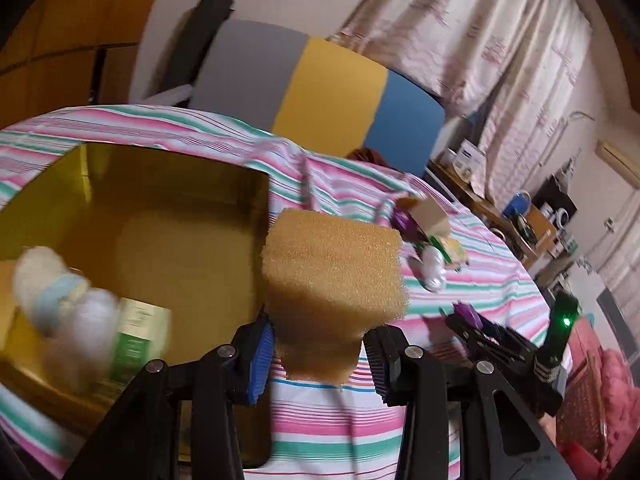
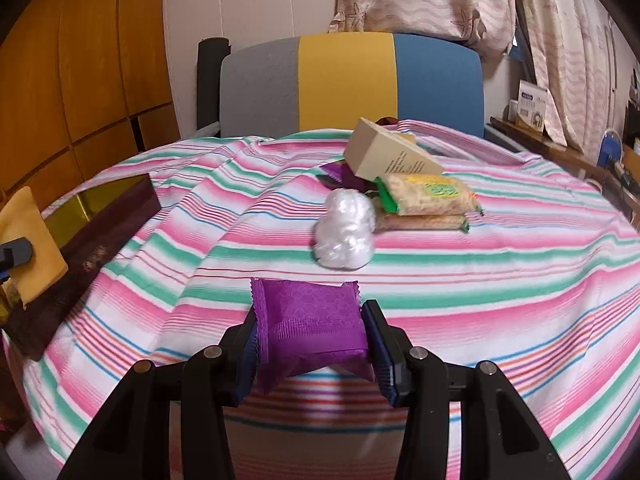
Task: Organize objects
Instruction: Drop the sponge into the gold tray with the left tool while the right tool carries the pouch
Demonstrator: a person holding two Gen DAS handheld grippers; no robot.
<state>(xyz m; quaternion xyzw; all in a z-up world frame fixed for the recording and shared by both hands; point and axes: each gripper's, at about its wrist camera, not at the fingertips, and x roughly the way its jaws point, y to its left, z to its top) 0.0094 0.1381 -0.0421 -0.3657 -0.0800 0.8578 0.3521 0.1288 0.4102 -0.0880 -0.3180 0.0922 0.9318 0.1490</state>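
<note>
My left gripper (image 1: 318,354) is shut on a yellow sponge (image 1: 332,280) and holds it above the striped cloth, just right of a gold-lined box (image 1: 168,216). The box holds a blurred white and blue bundle (image 1: 64,296) and a green carton (image 1: 140,336). My right gripper (image 2: 310,348) is shut on a purple sachet (image 2: 310,320) above the table's near edge. The sponge (image 2: 32,248) and the dark-sided box (image 2: 104,240) also show at the left of the right wrist view. My right gripper with the sachet also shows in the left wrist view (image 1: 468,316).
On the striped tablecloth (image 2: 480,280) lie a white plastic wad (image 2: 344,236), two green-ended snack packs (image 2: 428,200), a beige carton (image 2: 384,152) and more purple sachets (image 2: 340,172). A grey, yellow and blue chair back (image 2: 348,84) stands behind the table. Shelves with clutter run along the right (image 1: 520,216).
</note>
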